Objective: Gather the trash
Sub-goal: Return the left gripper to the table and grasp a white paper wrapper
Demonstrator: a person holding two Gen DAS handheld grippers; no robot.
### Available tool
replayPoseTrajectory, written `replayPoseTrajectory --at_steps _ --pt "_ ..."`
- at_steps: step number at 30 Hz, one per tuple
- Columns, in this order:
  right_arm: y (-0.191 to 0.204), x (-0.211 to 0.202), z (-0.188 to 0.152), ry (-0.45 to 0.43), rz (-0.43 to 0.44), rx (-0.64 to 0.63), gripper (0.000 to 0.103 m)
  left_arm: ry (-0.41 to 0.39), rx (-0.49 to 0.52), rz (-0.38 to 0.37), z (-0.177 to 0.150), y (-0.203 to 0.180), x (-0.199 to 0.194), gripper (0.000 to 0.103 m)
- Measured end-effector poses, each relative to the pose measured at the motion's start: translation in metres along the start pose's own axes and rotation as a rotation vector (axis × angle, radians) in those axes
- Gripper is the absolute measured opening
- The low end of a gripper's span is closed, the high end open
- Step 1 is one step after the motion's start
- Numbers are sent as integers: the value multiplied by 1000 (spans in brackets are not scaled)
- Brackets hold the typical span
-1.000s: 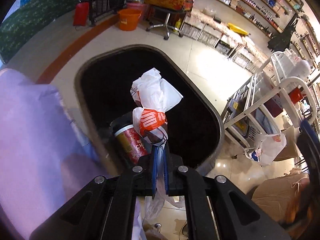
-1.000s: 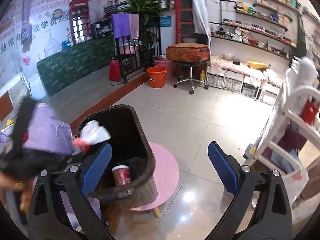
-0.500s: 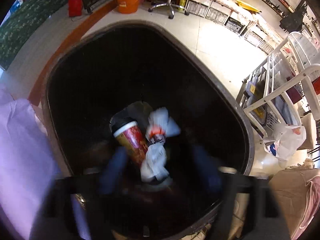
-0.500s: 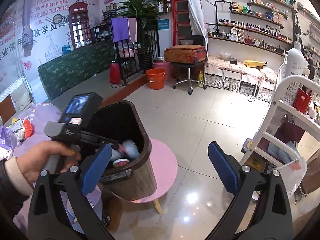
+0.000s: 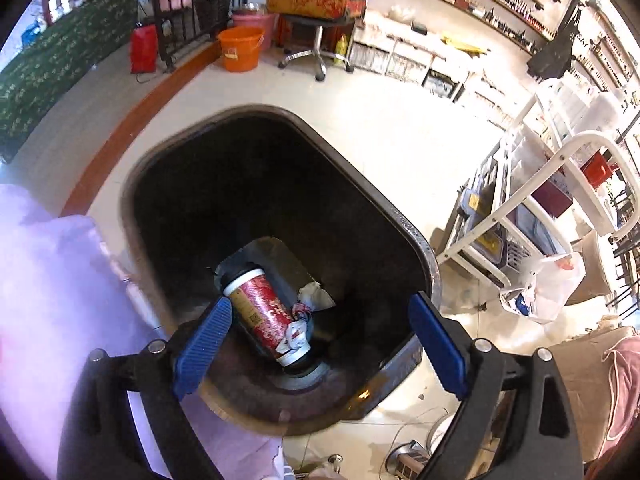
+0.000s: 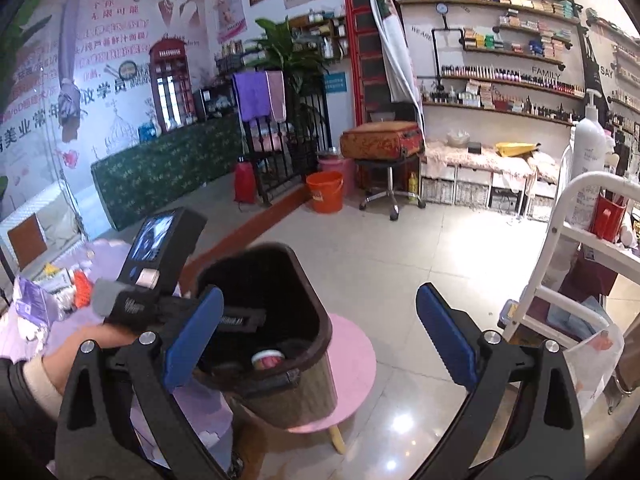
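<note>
Blue-padded and opening with nothing between its jaws, the left gripper (image 5: 320, 344) hangs directly over the trash bin (image 5: 416, 236), nearer than the spread right gripper (image 6: 320, 336).

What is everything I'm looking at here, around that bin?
Bin: one, dark brown, on the stool.
Cup: one, red and white, lying inside the bin.
Crumpled wrapper: one, white, in the bin beside the cup.
Stool: one, pink, under the bin.
Bucket: one, orange, far floor.
Trolley: one, white, right of the bin.
Left claw: blue pads, over the bin, jaws opening, nothing between them.
Right claw: blue pads, open, empty.
</note>
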State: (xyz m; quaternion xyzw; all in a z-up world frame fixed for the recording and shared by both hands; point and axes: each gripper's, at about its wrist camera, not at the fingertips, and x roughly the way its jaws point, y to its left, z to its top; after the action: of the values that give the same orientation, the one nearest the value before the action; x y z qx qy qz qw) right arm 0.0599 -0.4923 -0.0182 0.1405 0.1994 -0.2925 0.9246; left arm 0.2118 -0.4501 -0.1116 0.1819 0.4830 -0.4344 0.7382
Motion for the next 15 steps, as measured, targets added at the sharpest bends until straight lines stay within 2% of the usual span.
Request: replayPoseTrajectory --at_steps 5,10,15 --pt "5 -13 11 -74 25 24 98 -102 3 67 -25 5 -43 91" --pt "21 -5 13 -59 77 0 98 -238 -9 162 -67 21 -93 98" --pt "49 9 9 -7 156 -22 98 -288 -85 249 -111 53 -126 98"
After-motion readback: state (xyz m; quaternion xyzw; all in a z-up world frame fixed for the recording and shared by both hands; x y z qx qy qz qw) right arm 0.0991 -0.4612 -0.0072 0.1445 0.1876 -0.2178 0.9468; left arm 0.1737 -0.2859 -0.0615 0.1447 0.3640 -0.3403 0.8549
